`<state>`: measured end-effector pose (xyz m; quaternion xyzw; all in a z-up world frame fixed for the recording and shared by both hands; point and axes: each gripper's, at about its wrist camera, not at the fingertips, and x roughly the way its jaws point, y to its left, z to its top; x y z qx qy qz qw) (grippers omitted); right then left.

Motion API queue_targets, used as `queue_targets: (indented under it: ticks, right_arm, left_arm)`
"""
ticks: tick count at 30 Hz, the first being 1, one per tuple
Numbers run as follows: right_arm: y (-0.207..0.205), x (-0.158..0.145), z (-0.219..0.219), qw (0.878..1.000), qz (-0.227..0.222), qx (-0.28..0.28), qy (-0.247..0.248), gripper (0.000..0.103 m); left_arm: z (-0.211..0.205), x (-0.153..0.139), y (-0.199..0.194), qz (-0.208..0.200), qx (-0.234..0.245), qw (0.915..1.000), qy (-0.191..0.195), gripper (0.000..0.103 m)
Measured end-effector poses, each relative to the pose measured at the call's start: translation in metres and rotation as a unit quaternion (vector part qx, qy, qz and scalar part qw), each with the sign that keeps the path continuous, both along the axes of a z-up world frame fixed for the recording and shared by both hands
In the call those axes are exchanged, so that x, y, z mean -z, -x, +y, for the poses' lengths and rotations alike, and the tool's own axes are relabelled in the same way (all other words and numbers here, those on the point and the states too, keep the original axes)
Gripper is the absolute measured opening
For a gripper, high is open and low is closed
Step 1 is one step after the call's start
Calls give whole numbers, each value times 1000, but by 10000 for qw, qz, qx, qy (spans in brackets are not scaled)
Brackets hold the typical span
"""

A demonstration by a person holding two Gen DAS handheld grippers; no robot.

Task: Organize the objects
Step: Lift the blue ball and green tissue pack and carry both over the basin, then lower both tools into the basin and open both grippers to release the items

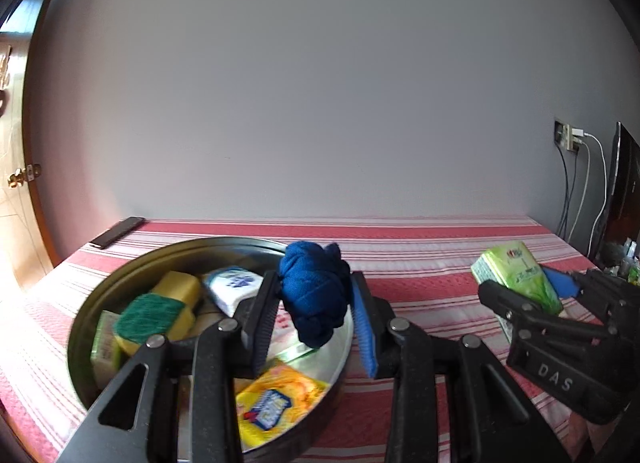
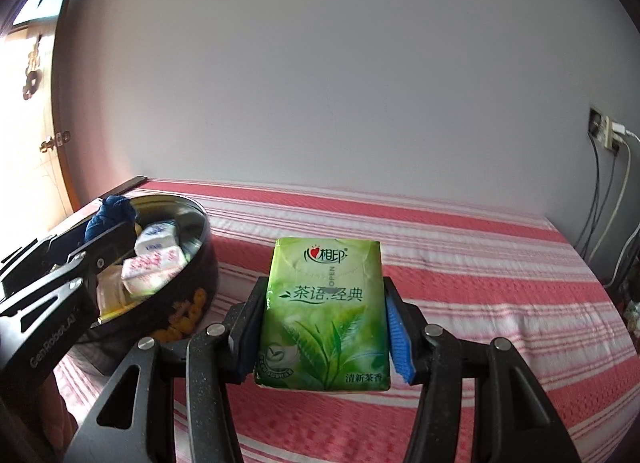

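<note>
The left gripper (image 1: 314, 313) pinched a blue cloth bundle (image 1: 312, 295) above the round tin (image 1: 120, 287); the right gripper (image 2: 325, 337) clamped a green tissue pack (image 2: 324, 311).

Bedcover (image 2: 460, 263) = red/pink w/ white stripes; wall (image 1: 320, 83) plain pale grey; round tin (image 1: 132, 283) dark outside, silvery inside, w/ yellow print on its side in the right wrist view. Knotted cloth (image 1: 314, 293) deep blue, tissue pack (image 2: 325, 313) light green w/ darker leaf print + white/green lettering. In the tin: sponge (image 1: 156, 315) yellow w/ green top, yellow packet (image 1: 276, 403) w/ blue-white logo, white pack (image 1: 234, 287) w/ blue print; gripper pads (image 1: 364, 327) blue on black frames.
</note>
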<state>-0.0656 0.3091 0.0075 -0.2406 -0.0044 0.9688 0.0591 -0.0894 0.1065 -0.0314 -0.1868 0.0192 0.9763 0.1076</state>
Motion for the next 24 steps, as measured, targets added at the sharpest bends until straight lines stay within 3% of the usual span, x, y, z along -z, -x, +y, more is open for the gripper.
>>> queue_targets:
  ticks: [24]
  right_arm:
    - [44, -23, -84, 9957, 103, -852, -339, 55]
  left_arm:
    - [-89, -7, 16, -148, -933, 9954, -167, 35]
